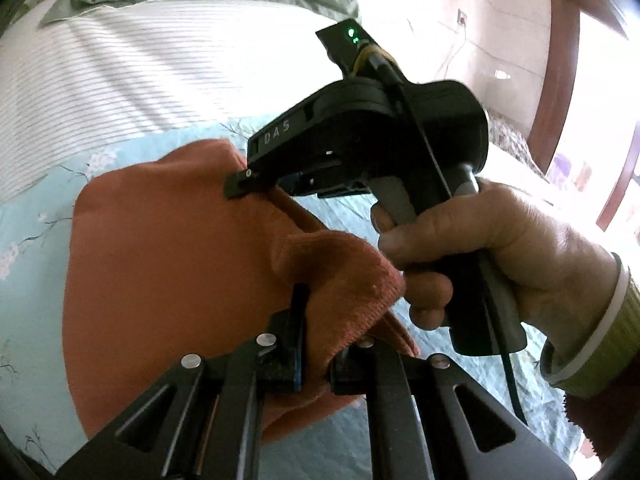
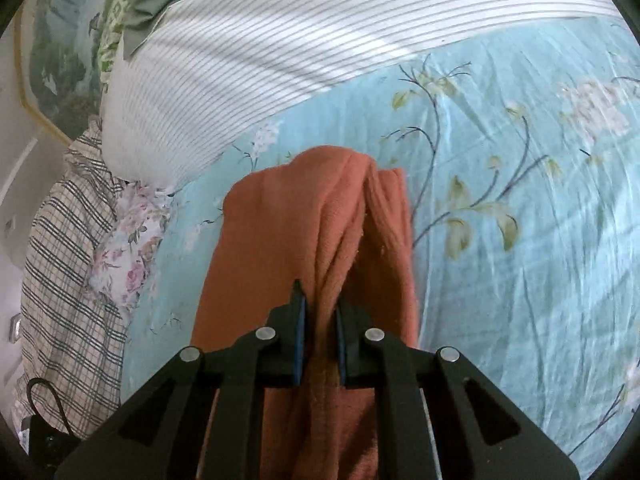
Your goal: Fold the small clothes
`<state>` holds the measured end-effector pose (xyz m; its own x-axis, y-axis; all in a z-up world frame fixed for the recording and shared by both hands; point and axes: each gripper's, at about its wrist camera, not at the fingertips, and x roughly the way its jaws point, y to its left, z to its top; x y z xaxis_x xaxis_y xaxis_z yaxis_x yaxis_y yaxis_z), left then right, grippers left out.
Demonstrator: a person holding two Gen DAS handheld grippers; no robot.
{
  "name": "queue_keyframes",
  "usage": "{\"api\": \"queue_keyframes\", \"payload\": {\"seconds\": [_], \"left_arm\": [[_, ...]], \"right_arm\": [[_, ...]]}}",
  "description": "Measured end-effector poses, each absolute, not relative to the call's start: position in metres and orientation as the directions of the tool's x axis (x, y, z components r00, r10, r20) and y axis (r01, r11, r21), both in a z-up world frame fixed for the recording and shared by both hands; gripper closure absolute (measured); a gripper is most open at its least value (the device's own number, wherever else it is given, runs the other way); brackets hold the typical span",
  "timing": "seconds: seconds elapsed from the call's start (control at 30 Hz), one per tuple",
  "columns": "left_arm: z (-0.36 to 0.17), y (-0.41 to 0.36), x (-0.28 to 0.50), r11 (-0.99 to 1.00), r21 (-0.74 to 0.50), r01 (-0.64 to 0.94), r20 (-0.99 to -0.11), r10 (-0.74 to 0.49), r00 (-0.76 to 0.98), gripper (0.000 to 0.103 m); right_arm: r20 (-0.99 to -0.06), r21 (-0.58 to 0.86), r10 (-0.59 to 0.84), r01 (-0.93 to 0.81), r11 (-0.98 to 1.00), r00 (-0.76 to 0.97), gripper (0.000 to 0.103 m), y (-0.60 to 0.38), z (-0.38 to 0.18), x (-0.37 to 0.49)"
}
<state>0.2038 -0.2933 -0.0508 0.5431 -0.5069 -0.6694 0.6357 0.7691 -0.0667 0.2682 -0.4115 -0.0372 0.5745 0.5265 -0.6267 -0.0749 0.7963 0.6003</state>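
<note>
Left wrist view showed my left gripper (image 1: 316,320) at the bottom centre of the frame, its jaws nearly together and pinching a fold of the orange cloth (image 1: 168,264). This cloth filled the lower left of the picture and lay over the blue flowered bedsheet (image 1: 36,216). At the centre and right I saw the right gripper (image 1: 240,184), held by a hand (image 1: 500,240) with a green cuff (image 1: 592,340); its tip touched the upper edge of the same cloth. Right wrist view showed the right jaws narrow and clamped on a bunched ridge of the cloth (image 2: 304,232), which ran from the bottom centre up to the middle of the frame. A striped pillow (image 2: 280,52) lay across the top, and a checked cloth (image 2: 64,264) was at the left edge.
</note>
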Motion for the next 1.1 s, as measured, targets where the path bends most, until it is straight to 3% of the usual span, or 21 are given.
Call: {"api": "queue_keyframes", "payload": {"seconds": [0.2, 0.33, 0.4, 0.43, 0.47, 0.53, 0.57, 0.6, 0.87, 1.1], "left_arm": [[-0.059, -0.299, 0.198, 0.755, -0.063, 0.652, -0.677, -0.512, 0.528, 0.095], [-0.075, -0.303, 0.203, 0.760, -0.097, 0.642, -0.718, -0.501, 0.484, 0.089], [-0.073, -0.297, 0.203, 0.756, -0.124, 0.643, -0.716, -0.517, 0.470, 0.080], [-0.070, -0.290, 0.202, 0.751, -0.150, 0.643, -0.716, -0.531, 0.453, 0.064], [-0.068, -0.284, 0.201, 0.753, -0.162, 0.638, -0.715, -0.535, 0.450, 0.048], [-0.063, -0.265, 0.195, 0.769, -0.182, 0.613, -0.710, -0.534, 0.460, 0.041], [-0.061, -0.257, 0.192, 0.771, -0.196, 0.606, -0.711, -0.537, 0.454, 0.041], [-0.060, -0.246, 0.190, 0.773, -0.219, 0.595, -0.713, -0.543, 0.443, 0.040], [-0.057, -0.152, 0.220, 0.854, -0.303, 0.423, -0.711, -0.499, 0.496, 0.024], [-0.090, -0.105, 0.297, 0.841, -0.466, 0.274, -0.733, -0.540, 0.413, 0.024]], "right_arm": [[-0.655, 0.574, 0.487, -0.039, 0.818, 0.579, 0.089, -0.420, -0.050, 0.266], [-0.664, 0.566, 0.474, -0.025, 0.824, 0.579, 0.088, -0.423, -0.059, 0.266], [-0.674, 0.546, 0.447, -0.012, 0.838, 0.587, 0.084, -0.422, -0.054, 0.260], [-0.684, 0.527, 0.427, -0.004, 0.850, 0.592, 0.081, -0.422, -0.050, 0.257], [-0.692, 0.506, 0.404, 0.002, 0.863, 0.599, 0.072, -0.421, -0.045, 0.251], [-0.686, 0.495, 0.393, -0.004, 0.869, 0.613, 0.054, -0.420, -0.040, 0.241], [-0.683, 0.489, 0.386, -0.004, 0.872, 0.620, 0.038, -0.419, -0.037, 0.234], [-0.679, 0.488, 0.385, -0.008, 0.873, 0.625, 0.029, -0.419, -0.036, 0.228], [-0.669, 0.582, 0.464, 0.021, 0.813, 0.580, 0.028, -0.428, -0.055, 0.215], [-0.644, 0.655, 0.531, 0.039, 0.754, 0.551, 0.028, -0.431, -0.070, 0.235]]}}
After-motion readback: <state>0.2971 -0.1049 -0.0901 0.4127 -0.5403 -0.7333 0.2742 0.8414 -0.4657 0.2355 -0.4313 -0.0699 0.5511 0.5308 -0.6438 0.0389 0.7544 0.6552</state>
